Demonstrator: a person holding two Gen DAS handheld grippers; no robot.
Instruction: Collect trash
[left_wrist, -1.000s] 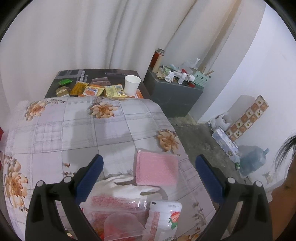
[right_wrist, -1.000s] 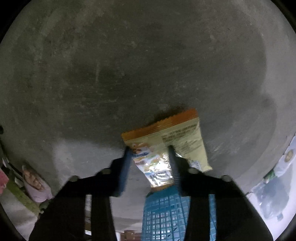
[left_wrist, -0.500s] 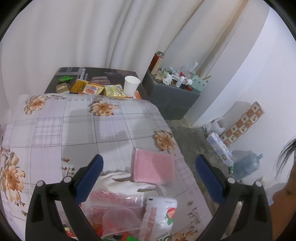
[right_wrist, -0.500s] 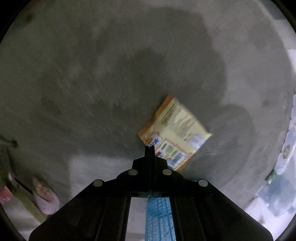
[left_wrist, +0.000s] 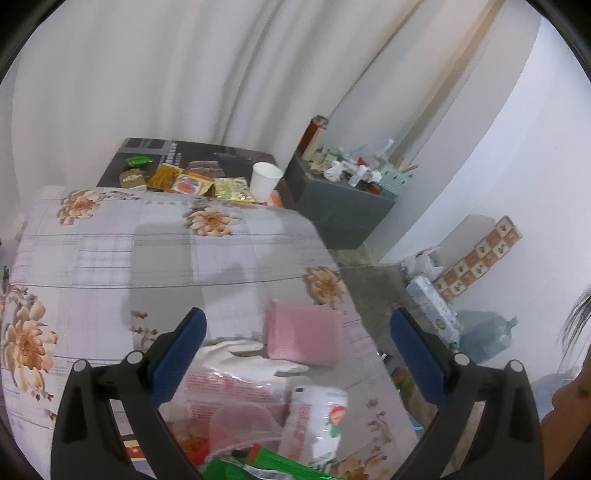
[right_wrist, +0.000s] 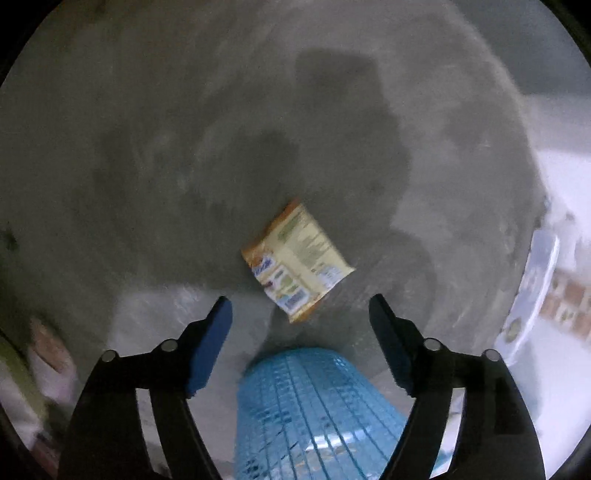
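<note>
The right gripper (right_wrist: 300, 314) has its jaws spread wide and grips nothing; the yellow-orange snack wrapper (right_wrist: 297, 258) lies on the grey concrete floor (right_wrist: 184, 147) toward 12 o'clock of the fingertips, apart from them, with the blue mesh basket (right_wrist: 314, 413) toward 6 o'clock between the fingers. The left gripper (left_wrist: 297, 325) is likewise wide open and empty above the floral tablecloth (left_wrist: 110, 258), where a pink pad (left_wrist: 304, 338) sits at 12 o'clock, and more wrappers (left_wrist: 192, 182) and a white paper cup (left_wrist: 265, 181) lie far off at 11 o'clock.
</note>
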